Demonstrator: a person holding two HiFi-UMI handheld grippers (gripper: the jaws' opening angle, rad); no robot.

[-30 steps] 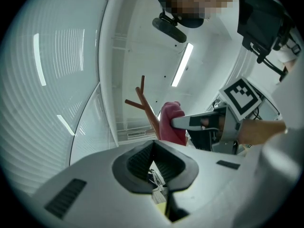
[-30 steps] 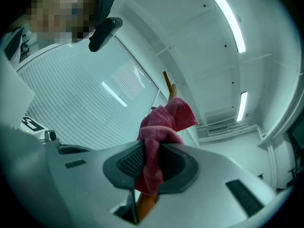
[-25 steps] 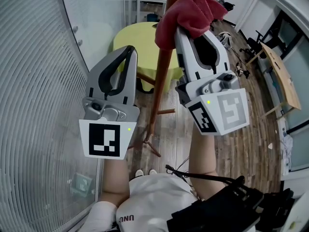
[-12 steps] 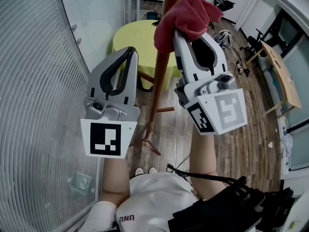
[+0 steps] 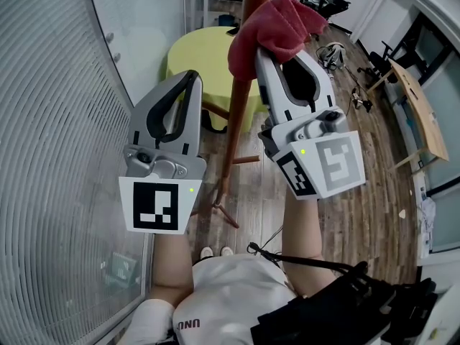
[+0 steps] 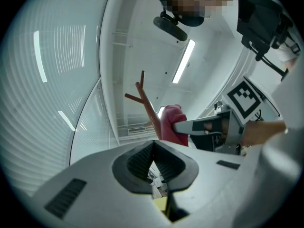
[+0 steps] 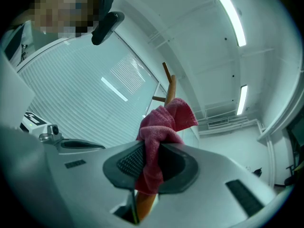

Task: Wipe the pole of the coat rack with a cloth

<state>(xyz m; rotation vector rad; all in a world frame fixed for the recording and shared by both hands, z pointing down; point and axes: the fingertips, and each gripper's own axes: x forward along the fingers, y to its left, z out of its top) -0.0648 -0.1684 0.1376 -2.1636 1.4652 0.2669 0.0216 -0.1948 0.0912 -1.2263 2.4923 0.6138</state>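
The brown wooden pole [image 5: 240, 99] of the coat rack rises up the middle of the head view. A red cloth [image 5: 277, 29] is pressed against it high up, and my right gripper [image 5: 267, 40] is shut on that cloth. The right gripper view has the red cloth [image 7: 159, 132] bunched between the jaws, with the pole [image 7: 170, 90] behind it. My left gripper [image 5: 192, 75] hangs shut and empty just left of the pole, apart from it. Through the left gripper view, the pole [image 6: 148, 107] and the cloth [image 6: 171, 125] show beyond the shut left gripper [image 6: 154, 144].
A round yellow-green table [image 5: 198, 56] stands behind the rack's base legs [image 5: 228, 218]. A ribbed glass wall [image 5: 57, 121] runs along the left. A wooden desk [image 5: 417, 117] and chairs sit at the right on the plank floor.
My right gripper has slid the red cloth slightly up and leftward along the pole. The left gripper has stayed nearly still.
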